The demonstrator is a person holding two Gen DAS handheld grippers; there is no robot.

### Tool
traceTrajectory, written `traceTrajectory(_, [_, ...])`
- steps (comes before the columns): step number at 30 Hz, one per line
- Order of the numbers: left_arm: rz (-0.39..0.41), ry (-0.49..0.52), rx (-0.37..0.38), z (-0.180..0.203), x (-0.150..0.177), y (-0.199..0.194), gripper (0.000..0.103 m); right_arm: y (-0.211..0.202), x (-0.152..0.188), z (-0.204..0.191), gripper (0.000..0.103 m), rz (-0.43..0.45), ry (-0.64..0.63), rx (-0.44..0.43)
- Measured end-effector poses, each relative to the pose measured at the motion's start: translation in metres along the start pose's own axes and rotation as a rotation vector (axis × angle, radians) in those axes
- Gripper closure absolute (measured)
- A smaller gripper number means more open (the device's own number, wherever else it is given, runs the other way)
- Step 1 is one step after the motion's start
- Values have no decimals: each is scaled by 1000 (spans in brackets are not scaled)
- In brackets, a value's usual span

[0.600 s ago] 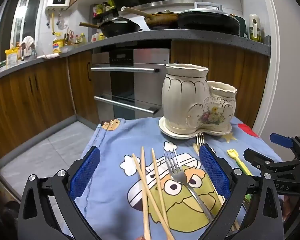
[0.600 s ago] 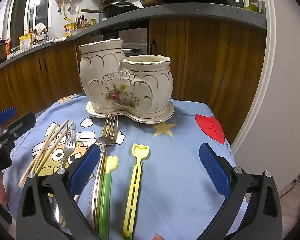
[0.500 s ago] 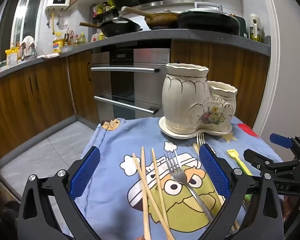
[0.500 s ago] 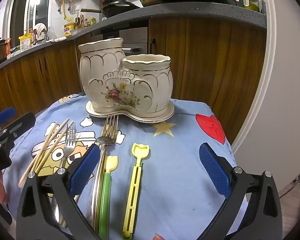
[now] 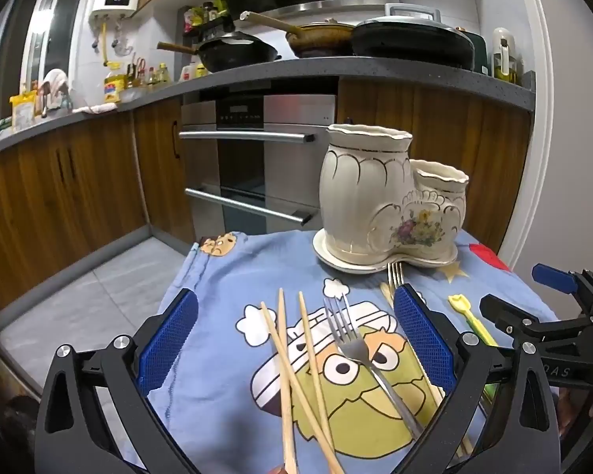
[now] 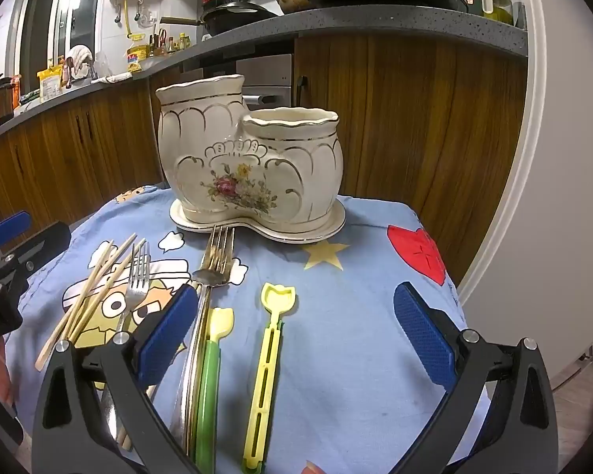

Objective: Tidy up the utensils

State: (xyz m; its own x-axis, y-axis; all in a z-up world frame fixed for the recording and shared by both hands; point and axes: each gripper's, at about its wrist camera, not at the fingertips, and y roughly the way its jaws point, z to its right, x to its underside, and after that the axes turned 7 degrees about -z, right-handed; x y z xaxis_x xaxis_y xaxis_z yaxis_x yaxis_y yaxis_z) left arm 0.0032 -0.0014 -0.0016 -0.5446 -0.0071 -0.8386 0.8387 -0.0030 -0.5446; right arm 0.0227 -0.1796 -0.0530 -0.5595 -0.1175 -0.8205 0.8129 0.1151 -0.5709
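A cream two-pot ceramic utensil holder (image 5: 387, 201) (image 6: 253, 170) stands at the far side of a blue cartoon cloth. Wooden chopsticks (image 5: 292, 363) (image 6: 95, 288) and a steel fork (image 5: 359, 351) (image 6: 136, 276) lie between the open jaws of my left gripper (image 5: 296, 343). My right gripper (image 6: 294, 335) is open above a yellow utensil (image 6: 271, 359), with a green-handled one (image 6: 209, 379) and stacked steel forks (image 6: 213, 260) beside its left finger. Both grippers are empty.
The blue cloth (image 6: 355, 296) covers a small table; its edges drop off on the left and right. Wooden cabinets (image 6: 415, 118), an oven (image 5: 257, 166) and a worktop with pans stand behind. The right gripper shows at the right of the left wrist view (image 5: 553, 316).
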Motion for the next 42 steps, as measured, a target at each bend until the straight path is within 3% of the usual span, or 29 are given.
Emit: traceTrajectory(42, [-4,0,1,0,3,0,5,-3,0,-2,5,1,-3,4])
